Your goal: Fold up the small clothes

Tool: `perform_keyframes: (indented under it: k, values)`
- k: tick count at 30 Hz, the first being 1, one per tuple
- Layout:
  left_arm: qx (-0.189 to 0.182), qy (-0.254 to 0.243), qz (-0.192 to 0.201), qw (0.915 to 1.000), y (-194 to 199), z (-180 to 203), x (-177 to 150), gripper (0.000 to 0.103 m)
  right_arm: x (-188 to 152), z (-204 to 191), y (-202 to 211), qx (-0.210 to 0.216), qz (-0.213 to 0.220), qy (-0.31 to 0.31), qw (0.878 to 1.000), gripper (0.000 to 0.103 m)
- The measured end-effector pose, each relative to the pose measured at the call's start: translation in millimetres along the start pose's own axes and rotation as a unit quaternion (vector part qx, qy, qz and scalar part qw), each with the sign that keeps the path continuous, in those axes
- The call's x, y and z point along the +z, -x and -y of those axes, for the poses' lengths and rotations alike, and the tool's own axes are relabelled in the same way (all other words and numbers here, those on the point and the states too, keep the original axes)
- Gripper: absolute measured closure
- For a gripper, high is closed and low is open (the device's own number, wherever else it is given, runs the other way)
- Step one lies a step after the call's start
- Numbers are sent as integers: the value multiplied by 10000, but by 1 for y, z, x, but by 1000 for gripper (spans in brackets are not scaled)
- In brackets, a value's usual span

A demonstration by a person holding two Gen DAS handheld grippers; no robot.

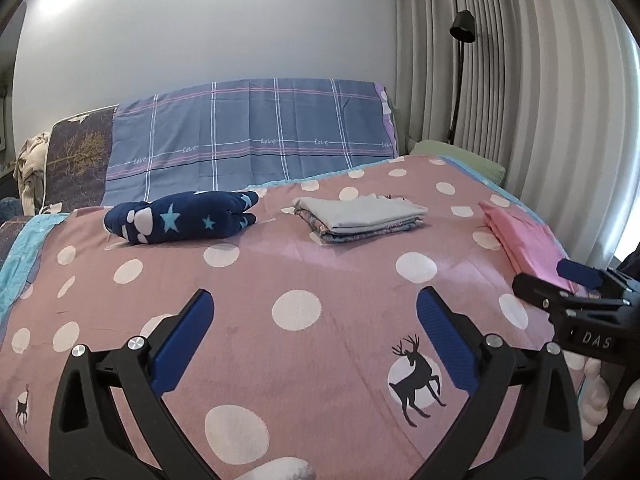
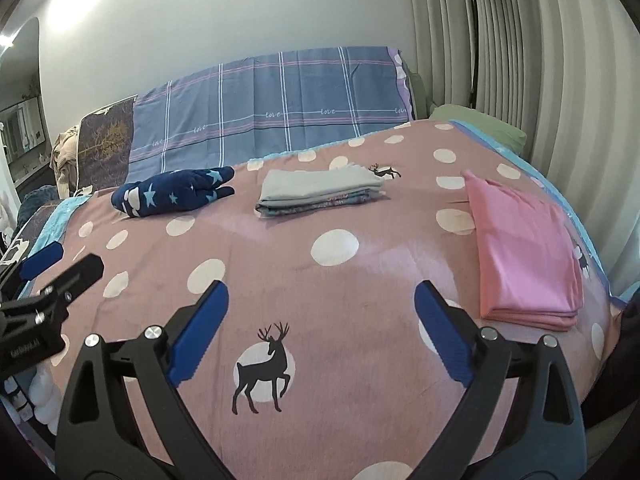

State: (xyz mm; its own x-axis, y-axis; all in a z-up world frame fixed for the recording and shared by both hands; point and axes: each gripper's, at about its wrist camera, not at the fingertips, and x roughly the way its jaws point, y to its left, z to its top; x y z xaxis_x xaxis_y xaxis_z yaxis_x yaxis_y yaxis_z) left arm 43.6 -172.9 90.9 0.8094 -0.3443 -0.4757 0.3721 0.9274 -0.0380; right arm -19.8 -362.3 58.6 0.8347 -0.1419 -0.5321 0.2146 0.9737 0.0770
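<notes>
A navy star-print garment [image 1: 184,218] [image 2: 176,192] lies rolled at the bed's far left. A folded grey piece on a patterned stack [image 1: 360,214] [image 2: 320,190] sits at the far middle. A folded pink garment [image 1: 524,240] [image 2: 524,248] lies at the right. My left gripper [image 1: 316,304] is open and empty above the bedspread, near the front. My right gripper [image 2: 320,296] is open and empty too, just left of the pink garment. Each gripper shows at the edge of the other's view: the right one [image 1: 560,280], the left one [image 2: 60,260].
The pink polka-dot bedspread [image 1: 296,308] with deer prints covers the bed. A blue plaid headboard cover [image 1: 256,136] stands behind. A green pillow [image 2: 480,128], grey curtains [image 1: 520,80] and a black lamp [image 1: 462,28] are at the right. Clothes hang at the far left [image 1: 30,164].
</notes>
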Motion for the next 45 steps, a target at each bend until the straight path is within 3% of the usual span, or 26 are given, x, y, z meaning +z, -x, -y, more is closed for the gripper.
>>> perform_keyframes:
  k: [10,45]
  values:
    - [-29,-36,-313,9995,-7,6,-6,1,2,-5,3,18,30,87,10000,6]
    - [44,-142,-443,9989,-17,10,-13,1,0,-5,-18,-17,-189,167,9997,6]
